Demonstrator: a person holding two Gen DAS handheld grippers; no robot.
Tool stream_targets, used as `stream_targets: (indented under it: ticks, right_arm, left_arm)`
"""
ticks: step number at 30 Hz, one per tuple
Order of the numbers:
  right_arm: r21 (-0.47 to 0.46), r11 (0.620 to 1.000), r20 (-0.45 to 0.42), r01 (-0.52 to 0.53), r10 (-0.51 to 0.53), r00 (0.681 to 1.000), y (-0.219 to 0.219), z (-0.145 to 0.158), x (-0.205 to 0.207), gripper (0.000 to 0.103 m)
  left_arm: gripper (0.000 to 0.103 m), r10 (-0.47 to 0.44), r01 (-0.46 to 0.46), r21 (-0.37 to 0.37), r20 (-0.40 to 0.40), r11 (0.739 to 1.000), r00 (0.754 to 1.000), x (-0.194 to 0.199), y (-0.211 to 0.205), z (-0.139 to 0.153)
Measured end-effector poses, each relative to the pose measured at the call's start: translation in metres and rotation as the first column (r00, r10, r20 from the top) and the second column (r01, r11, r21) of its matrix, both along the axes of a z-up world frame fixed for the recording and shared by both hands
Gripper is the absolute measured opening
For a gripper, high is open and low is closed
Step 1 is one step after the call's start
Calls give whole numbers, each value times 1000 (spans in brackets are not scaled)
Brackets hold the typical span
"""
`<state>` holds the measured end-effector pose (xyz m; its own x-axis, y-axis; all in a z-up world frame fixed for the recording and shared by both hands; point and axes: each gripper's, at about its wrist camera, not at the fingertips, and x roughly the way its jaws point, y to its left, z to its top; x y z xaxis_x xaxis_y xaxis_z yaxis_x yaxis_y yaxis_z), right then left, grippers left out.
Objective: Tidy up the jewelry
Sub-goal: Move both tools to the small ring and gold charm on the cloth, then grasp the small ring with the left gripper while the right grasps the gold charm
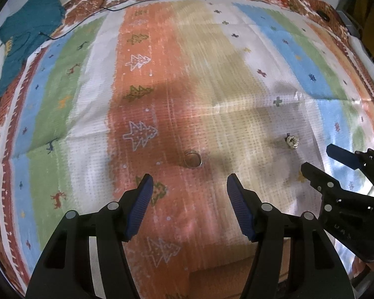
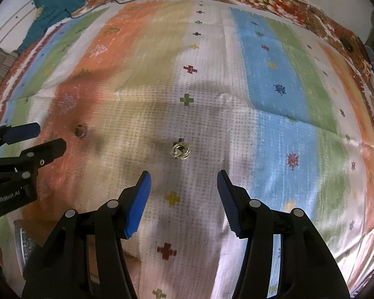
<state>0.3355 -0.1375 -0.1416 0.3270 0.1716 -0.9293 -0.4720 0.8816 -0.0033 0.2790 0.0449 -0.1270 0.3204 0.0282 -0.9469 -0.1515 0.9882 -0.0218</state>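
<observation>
Plain ring (image 1: 193, 158) on the orange stripe of the mat (image 1: 212, 62), ahead of the left gripper (image 1: 189, 182), fingers apart, empty. Ornate ring (image 2: 181, 150) on the white stripe ahead of the right gripper (image 2: 184, 178), fingers apart, empty; detail clear only there.

A striped cloth (image 1: 212, 74) in orange, tan, white, blue and green, dotted with trees and crosses, is being shown; a teal garment (image 1: 25, 30) is being seen; blue pads (image 2: 137, 204) are being displayed.

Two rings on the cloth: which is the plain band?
The plain ring on the orange stripe, ahead of the left gripper. The ornate ring lies on the white stripe.
</observation>
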Motion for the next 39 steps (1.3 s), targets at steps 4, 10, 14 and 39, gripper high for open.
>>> stream_targets:
  ticks: [4, 10, 14, 39]
  right_arm:
    - [-11, 1000, -16, 6, -6, 1000, 2, -6, 7, 55]
    - [18, 1000, -65, 25, -23, 998, 2, -15, 18, 55]
    - [2, 1000, -71, 26, -26, 997, 6, -22, 24, 55]
    - [38, 999, -52, 8, -6, 999, 12, -21, 27, 8]
  left_arm:
    - [61, -12, 11, -10, -17, 1000, 1000, 8, 2, -8]
    - [61, -3, 2, -24, -40, 1000, 999, 15, 7, -19]
    - [59, -4, 3, -35, -50, 999, 999, 20, 9, -25]
    - [18, -27, 27, -3, -48, 1000, 998, 22, -1, -30]
